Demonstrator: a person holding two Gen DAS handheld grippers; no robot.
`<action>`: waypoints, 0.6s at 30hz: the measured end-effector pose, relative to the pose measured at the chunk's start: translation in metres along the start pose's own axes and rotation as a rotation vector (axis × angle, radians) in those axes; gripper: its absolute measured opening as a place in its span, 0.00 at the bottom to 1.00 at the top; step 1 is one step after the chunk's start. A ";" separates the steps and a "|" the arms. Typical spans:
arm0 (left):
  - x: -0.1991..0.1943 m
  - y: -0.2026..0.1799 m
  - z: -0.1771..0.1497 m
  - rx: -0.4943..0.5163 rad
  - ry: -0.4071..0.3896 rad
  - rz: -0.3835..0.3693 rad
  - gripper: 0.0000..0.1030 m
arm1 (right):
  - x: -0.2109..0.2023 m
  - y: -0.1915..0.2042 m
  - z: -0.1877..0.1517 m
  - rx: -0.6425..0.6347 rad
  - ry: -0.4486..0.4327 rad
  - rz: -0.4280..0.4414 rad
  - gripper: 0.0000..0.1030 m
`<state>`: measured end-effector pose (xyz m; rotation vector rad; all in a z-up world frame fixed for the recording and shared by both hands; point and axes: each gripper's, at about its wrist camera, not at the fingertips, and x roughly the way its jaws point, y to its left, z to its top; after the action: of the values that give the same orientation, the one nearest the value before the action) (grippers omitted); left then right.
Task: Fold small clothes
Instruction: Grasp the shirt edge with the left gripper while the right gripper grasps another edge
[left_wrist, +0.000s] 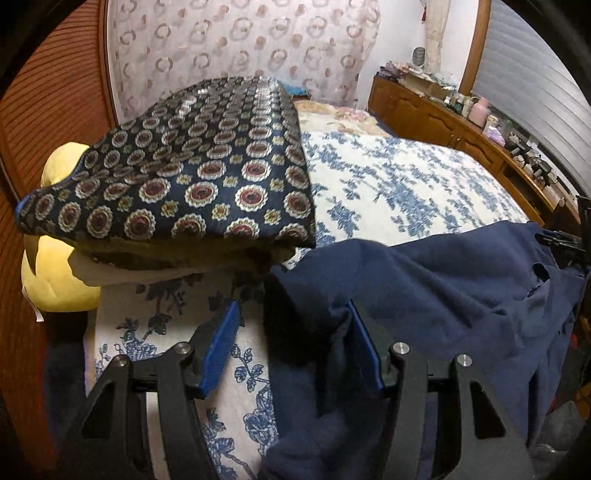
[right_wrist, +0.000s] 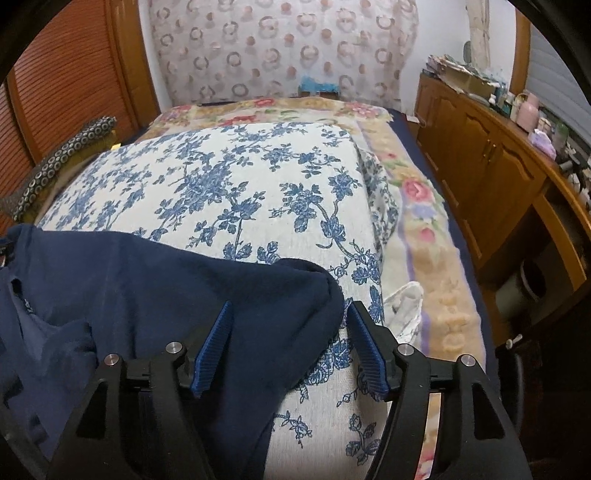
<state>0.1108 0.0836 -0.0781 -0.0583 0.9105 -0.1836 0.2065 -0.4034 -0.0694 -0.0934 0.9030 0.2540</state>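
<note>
A navy blue garment (left_wrist: 424, 288) lies rumpled on the blue-flowered white bedspread (left_wrist: 388, 184). My left gripper (left_wrist: 291, 304) stands open over its left end. Bunched cloth fills the right half of the gap against the right pad (left_wrist: 364, 350), and the left pad (left_wrist: 218, 350) is over bare bedspread. In the right wrist view the garment (right_wrist: 147, 280) runs in from the left and its rounded right end lies between the fingers of my right gripper (right_wrist: 290, 304). That gripper is open, with its right pad (right_wrist: 369, 354) clear of the cloth.
A dark cushion (left_wrist: 192, 173) with round medallions sits on the bed's left side, over a yellow plush (left_wrist: 51, 273). A wooden cabinet (right_wrist: 480, 166) with cluttered top runs along the right. A flowered blanket (right_wrist: 424, 229) and a small white cloth (right_wrist: 406, 306) lie at the bed's right edge.
</note>
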 end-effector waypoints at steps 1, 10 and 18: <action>0.003 0.001 0.000 -0.003 0.008 -0.002 0.57 | 0.000 0.000 0.000 0.000 0.002 0.002 0.66; 0.009 0.009 0.002 -0.029 0.024 -0.029 0.57 | 0.006 0.007 0.004 -0.045 0.031 0.077 0.67; 0.008 0.000 0.006 -0.007 0.027 -0.100 0.19 | 0.004 0.025 0.004 -0.116 0.052 0.168 0.17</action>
<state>0.1201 0.0823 -0.0808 -0.1082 0.9356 -0.2744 0.2057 -0.3774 -0.0693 -0.1321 0.9487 0.4619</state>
